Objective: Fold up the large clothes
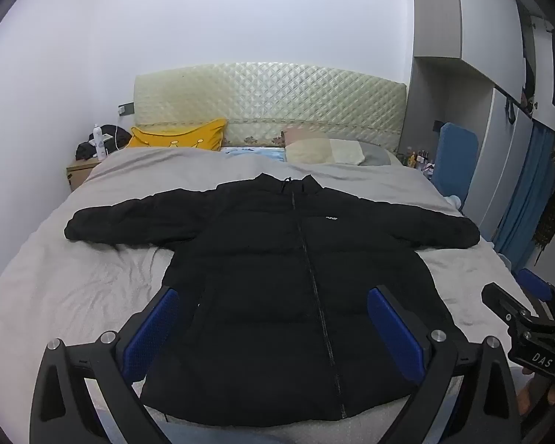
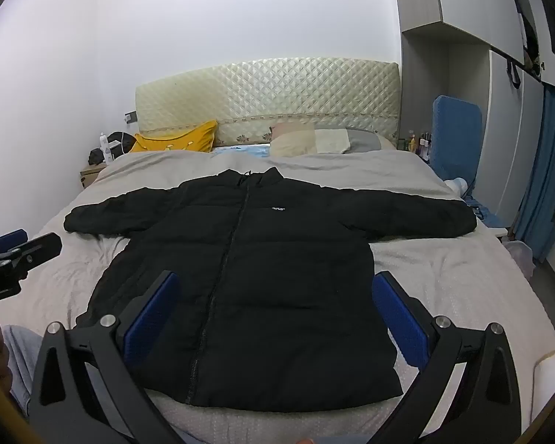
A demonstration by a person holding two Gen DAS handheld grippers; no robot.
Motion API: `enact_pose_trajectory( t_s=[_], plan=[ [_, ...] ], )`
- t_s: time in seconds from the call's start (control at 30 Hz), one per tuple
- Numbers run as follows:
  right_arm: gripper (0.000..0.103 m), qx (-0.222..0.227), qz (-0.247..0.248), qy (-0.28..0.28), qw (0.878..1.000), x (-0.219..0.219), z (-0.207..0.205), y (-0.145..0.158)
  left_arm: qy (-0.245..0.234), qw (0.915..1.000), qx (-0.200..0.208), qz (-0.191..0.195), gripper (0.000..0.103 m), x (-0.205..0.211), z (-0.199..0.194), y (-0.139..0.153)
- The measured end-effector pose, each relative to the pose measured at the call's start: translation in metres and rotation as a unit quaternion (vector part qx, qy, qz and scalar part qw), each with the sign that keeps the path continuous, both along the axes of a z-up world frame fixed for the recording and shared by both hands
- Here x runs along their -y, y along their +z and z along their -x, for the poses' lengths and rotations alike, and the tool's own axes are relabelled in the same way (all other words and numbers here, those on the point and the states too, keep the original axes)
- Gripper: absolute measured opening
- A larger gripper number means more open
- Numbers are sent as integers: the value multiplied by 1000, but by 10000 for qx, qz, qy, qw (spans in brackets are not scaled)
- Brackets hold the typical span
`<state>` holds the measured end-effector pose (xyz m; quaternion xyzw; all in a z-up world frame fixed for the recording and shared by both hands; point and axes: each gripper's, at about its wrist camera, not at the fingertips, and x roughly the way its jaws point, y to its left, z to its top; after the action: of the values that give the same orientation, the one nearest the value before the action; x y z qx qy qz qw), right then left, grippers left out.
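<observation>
Claws (image 1: 273, 296) (image 2: 275, 285) spread above jacket (image 1: 296, 296)

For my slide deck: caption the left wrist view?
Open left gripper above a black puffer jacket spread flat on the bed.

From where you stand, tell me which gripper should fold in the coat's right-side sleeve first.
Probably the right gripper. It is open above the coat on the side nearer that sleeve, while the left gripper, also open, sits over the other half.
</observation>
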<state>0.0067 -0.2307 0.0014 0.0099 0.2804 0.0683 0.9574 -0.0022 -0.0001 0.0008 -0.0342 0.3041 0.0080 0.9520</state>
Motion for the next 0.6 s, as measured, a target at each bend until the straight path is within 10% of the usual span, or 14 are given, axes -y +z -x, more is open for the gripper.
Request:
enact_pose_trajectory(
  t_s=[0.6],
  plan=[
    [103,27,85,-8,10000,4,4,2,110,9990,28,-427,103,19,0,-1]
  ],
)
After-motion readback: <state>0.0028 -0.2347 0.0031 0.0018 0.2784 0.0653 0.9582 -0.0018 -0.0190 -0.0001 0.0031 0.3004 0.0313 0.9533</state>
